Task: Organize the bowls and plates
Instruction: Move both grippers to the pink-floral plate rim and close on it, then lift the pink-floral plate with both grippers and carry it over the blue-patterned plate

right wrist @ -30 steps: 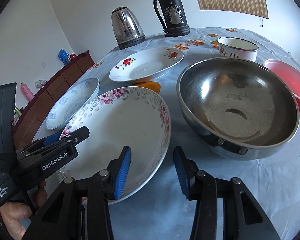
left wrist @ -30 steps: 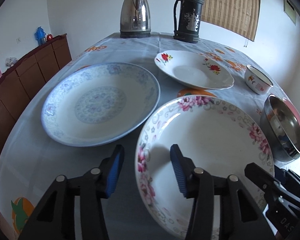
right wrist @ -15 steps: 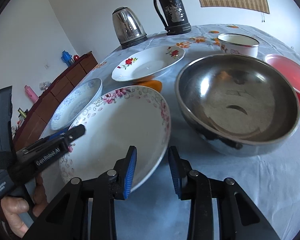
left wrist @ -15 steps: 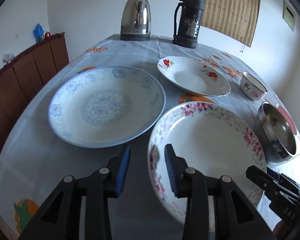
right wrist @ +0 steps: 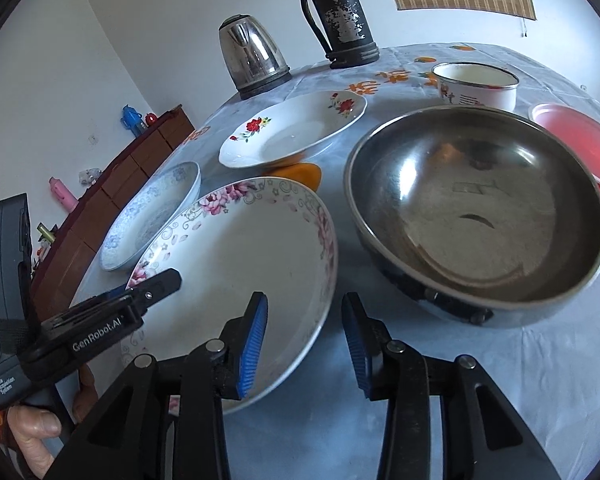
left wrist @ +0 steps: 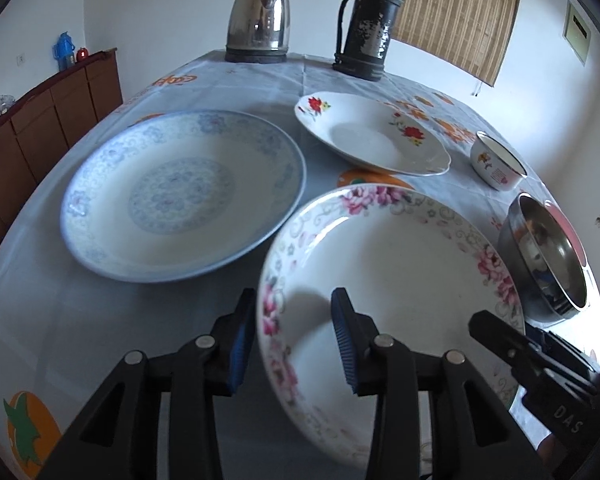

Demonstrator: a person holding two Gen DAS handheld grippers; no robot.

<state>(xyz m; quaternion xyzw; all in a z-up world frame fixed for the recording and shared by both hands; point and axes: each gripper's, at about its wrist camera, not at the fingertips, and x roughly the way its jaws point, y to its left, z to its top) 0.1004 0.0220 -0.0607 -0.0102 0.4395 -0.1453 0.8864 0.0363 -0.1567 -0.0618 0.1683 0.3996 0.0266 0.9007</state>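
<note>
A pink-flowered plate [left wrist: 392, 280] is held tilted just above the table, and it also shows in the right wrist view [right wrist: 244, 264]. My left gripper [left wrist: 292, 340] is shut on its near left rim. My right gripper [right wrist: 304, 340] is shut on its near right rim. A blue-patterned plate [left wrist: 180, 192] lies to the left. A red-flowered plate [left wrist: 372, 136] lies behind. A steel bowl [right wrist: 476, 208] stands right of the held plate. A small enamel bowl [right wrist: 476, 84] and a red bowl [right wrist: 580, 148] stand further right.
A steel kettle [left wrist: 258, 20] and a dark thermos flask [left wrist: 366, 20] stand at the table's far edge. A brown cabinet [left wrist: 40, 120] runs along the left wall. The tablecloth [left wrist: 60, 340] has orange prints.
Both grippers have closed on the pink-flowered plate's rim, one on each side. The plate has lifted and tilted a little off the table.
</note>
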